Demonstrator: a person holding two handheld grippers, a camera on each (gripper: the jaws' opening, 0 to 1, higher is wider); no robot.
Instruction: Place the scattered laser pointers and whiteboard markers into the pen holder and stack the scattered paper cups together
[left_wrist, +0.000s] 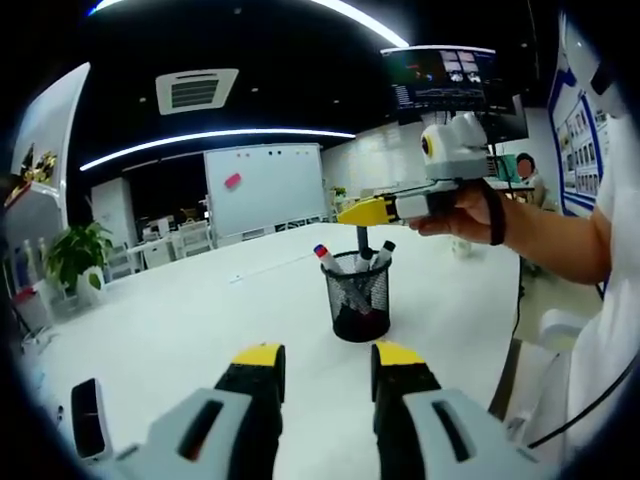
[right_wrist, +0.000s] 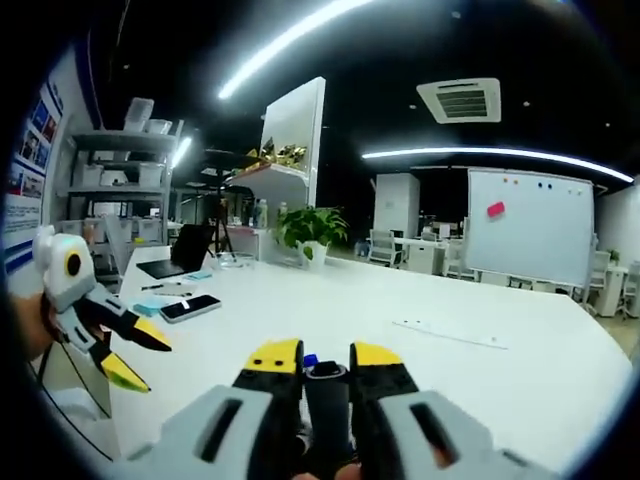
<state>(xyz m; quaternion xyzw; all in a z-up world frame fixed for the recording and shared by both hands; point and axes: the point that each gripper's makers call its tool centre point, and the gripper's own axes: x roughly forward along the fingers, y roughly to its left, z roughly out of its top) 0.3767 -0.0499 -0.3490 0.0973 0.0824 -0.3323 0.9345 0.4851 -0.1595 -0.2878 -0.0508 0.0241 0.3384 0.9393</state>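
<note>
A black mesh pen holder (left_wrist: 360, 297) stands on the white table (left_wrist: 200, 320), ahead of my left gripper (left_wrist: 328, 358), which is open and holds nothing. Two markers (left_wrist: 326, 257) lean inside it, one with a red and blue end. Just above the holder, my right gripper (left_wrist: 350, 213) is shut on a black marker (left_wrist: 361, 240) that hangs upright with its lower end at the rim. In the right gripper view the black marker (right_wrist: 327, 395) sits between the jaws of my right gripper (right_wrist: 325, 362), with a blue cap (right_wrist: 310, 360) beside it. My left gripper (right_wrist: 150, 365) is at the left, open.
A phone (left_wrist: 88, 415) lies near the left gripper, and the same phone (right_wrist: 190, 307) shows on the table with a laptop (right_wrist: 175, 265) behind it. A potted plant (right_wrist: 312, 228) and a whiteboard (right_wrist: 535, 225) stand farther off. A person's arm (left_wrist: 560, 240) holds the right gripper.
</note>
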